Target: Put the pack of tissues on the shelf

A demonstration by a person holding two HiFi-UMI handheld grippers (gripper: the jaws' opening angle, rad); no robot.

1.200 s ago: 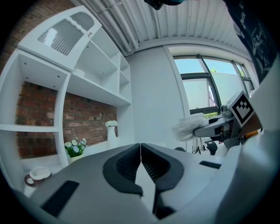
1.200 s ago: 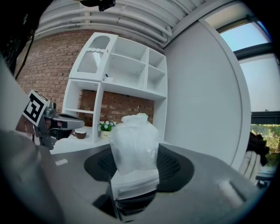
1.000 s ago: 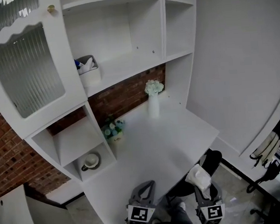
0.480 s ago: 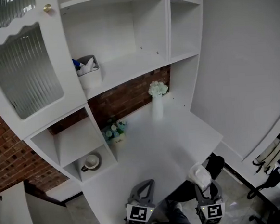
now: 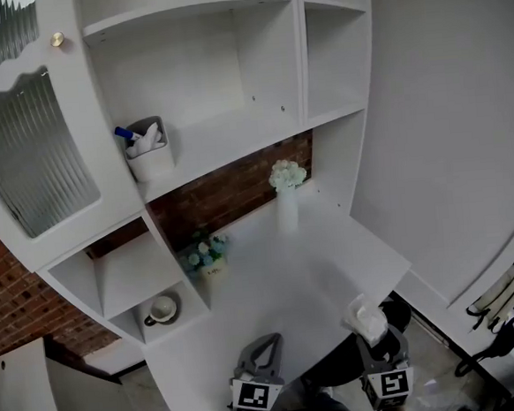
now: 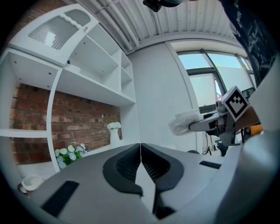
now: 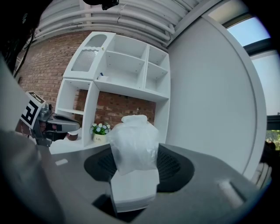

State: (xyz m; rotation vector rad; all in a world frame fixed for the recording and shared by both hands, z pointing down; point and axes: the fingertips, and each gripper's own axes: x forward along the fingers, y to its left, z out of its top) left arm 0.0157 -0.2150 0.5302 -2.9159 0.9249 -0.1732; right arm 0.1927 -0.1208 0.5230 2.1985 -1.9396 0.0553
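Observation:
The pack of tissues (image 5: 365, 317), white in clear wrap, stands upright in my right gripper (image 5: 379, 343), whose jaws are shut on it near the desk's front right corner. In the right gripper view the tissue pack (image 7: 133, 151) fills the middle between both jaws. My left gripper (image 5: 266, 341) hangs at the desk's front edge, shut and holding nothing; its jaws meet in a line in the left gripper view, where the tissue pack (image 6: 186, 122) shows at right. The white shelf unit (image 5: 234, 133) rises beyond the desk, its middle board mostly bare.
A grey holder (image 5: 149, 148) with small items stands on the shelf's left end. On the white desk (image 5: 289, 277) stand a vase of white flowers (image 5: 284, 189) and a flower pot (image 5: 204, 254). A cup (image 5: 163, 309) sits in a low cubby. A ribbed-glass cabinet door (image 5: 23, 156) is at left.
The head view has swung a little, so the shelf unit sits further left. Both grippers stay low in the view, and the pack is now nearer the desk corner.

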